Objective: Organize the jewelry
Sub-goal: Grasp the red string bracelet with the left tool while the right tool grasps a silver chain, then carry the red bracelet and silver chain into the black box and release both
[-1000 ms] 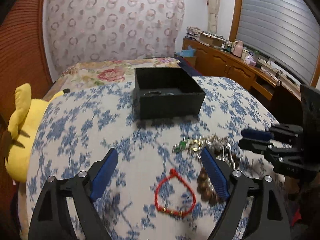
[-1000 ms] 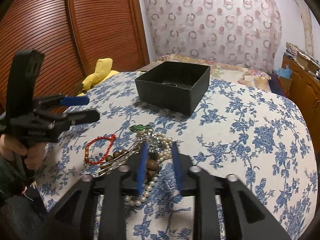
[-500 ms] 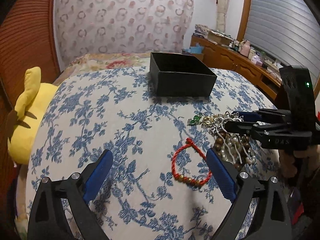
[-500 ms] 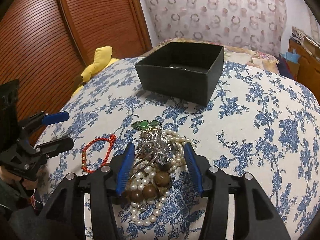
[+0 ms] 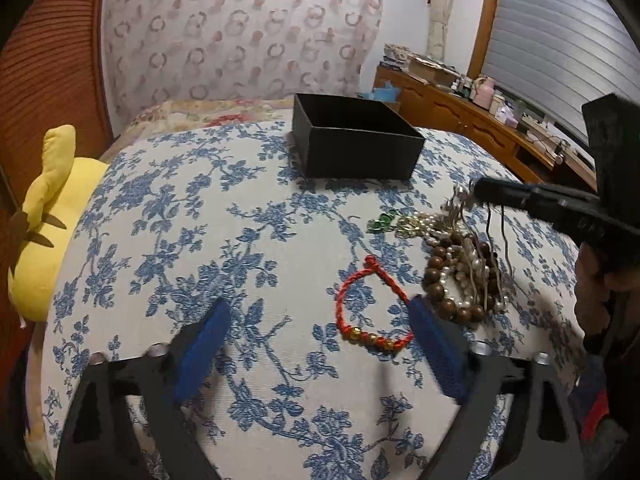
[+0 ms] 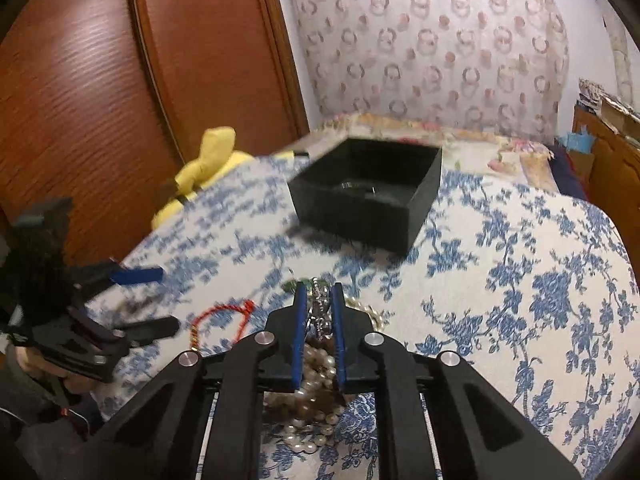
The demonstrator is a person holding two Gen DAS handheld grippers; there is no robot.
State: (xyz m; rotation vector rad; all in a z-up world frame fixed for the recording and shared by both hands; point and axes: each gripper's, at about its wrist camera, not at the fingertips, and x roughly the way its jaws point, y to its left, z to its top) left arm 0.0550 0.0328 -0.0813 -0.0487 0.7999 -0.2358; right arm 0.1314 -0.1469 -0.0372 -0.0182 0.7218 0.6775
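room: bedroom, wooden sliding doors [image 6: 100,80], patterned curtain [image 5: 240,32]
surface: blue floral bedspread [image 5: 200,220]
box: one black box [image 5: 352,140], far middle
jewelry: one tangled pile [image 5: 460,268], right edge; one red bracelet [image 5: 372,304] beside it
right gripper [image 6: 319,312]: just closed, pinching a silver chain [image 6: 320,316]
left gripper [image 5: 316,320]: wide apart, narrowing, bracelet between, nothing gripped

Open floral bedspread [image 5: 192,220] left of black box [image 5: 356,148]; bead heap [image 5: 460,272] and right tongs [image 5: 480,192] crowding the right side; yellow plush [image 5: 44,216] bounding the left edge.
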